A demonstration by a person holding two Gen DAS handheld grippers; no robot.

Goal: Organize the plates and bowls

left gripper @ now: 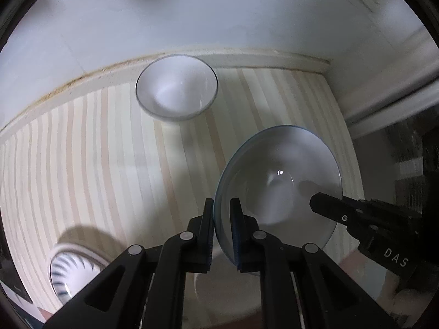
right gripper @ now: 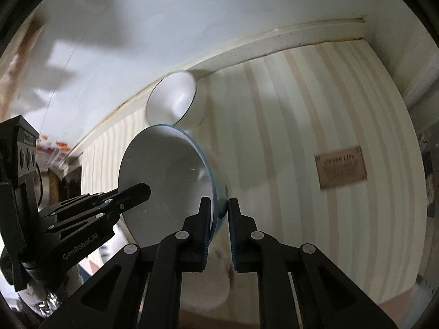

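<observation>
A white bowl with a blue rim (left gripper: 277,181) is held in the air over the striped mat, tilted on its side. My left gripper (left gripper: 221,213) is shut on its near rim. My right gripper (right gripper: 219,211) is shut on the opposite rim of the same bowl (right gripper: 164,181). The right gripper's fingers (left gripper: 329,208) show at the bowl's right side in the left wrist view, and the left gripper's fingers (right gripper: 131,194) show inside the bowl in the right wrist view. A second plain white bowl (left gripper: 177,87) (right gripper: 171,101) sits upright on the mat by the back wall.
A white dish with dark blue stripes (left gripper: 71,268) sits at the mat's near left. A pale plate (left gripper: 227,285) (right gripper: 203,288) lies below the grippers. A brown label (right gripper: 341,167) lies on the striped mat (right gripper: 301,109). The white wall and ledge (left gripper: 247,60) border the back.
</observation>
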